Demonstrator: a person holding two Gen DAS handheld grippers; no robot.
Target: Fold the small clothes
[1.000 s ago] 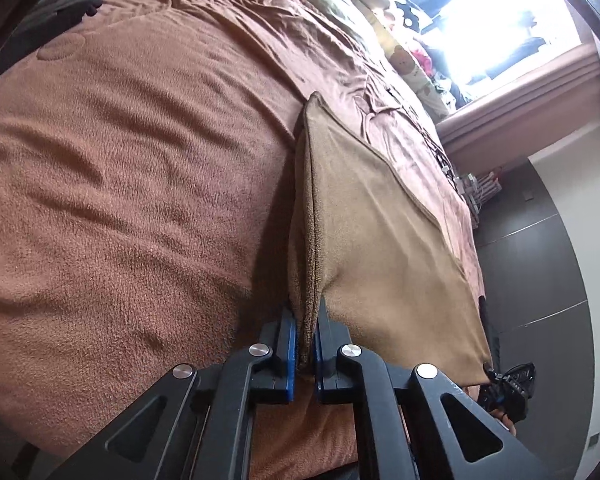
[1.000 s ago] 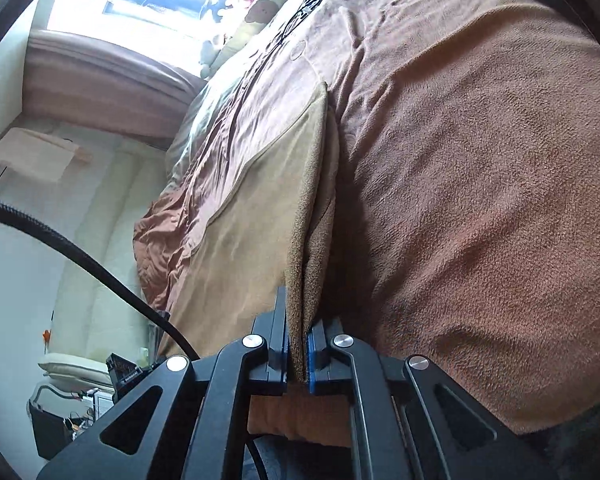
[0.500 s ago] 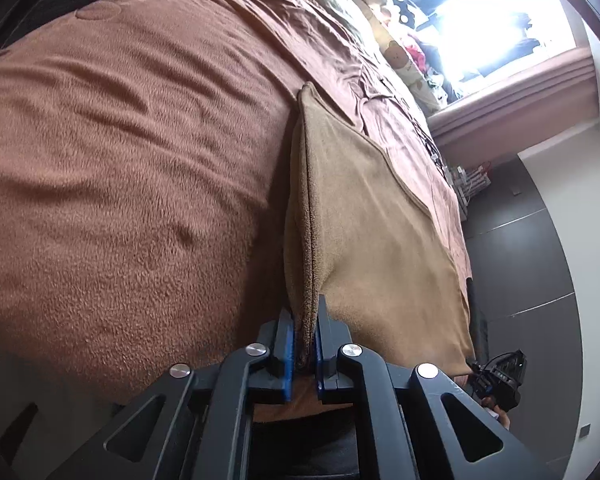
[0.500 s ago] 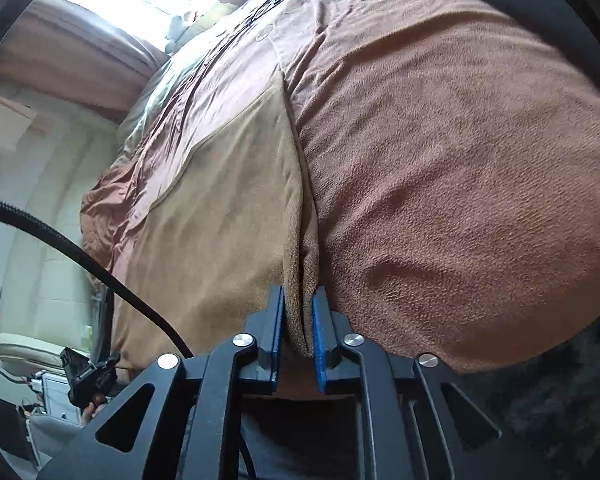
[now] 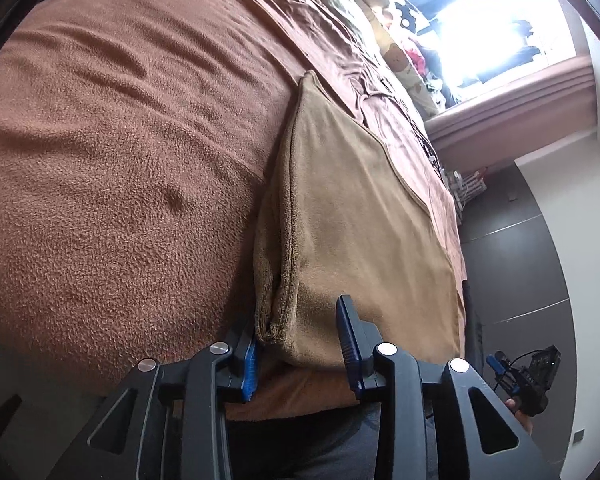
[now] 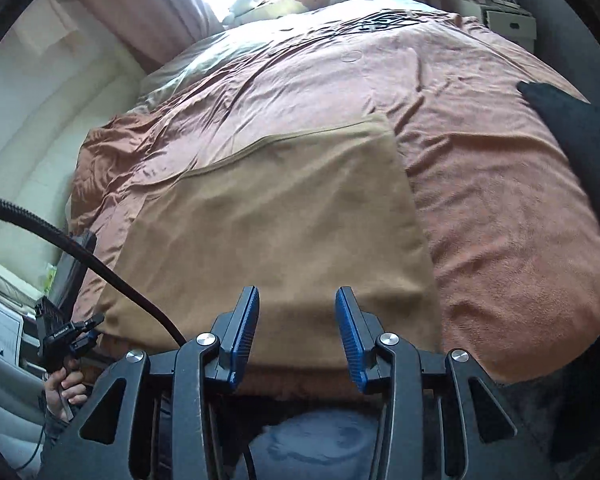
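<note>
Step in hand looks like the release after a fold: back both grippers straight off w/o dragging the tan cloth, so the doubled edge stays square (it lies flat mid-frame on the brown blanket). Left gripper: jaws just opened, parted, cloth's corner loose between them. Right gripper: jaws just opened too, empty, above the near edge.

We see bed under brown fleece blanket, bright window beyond with pinkish curtain, stuffed toys on sill, white wall, dark panelled wall.
</note>
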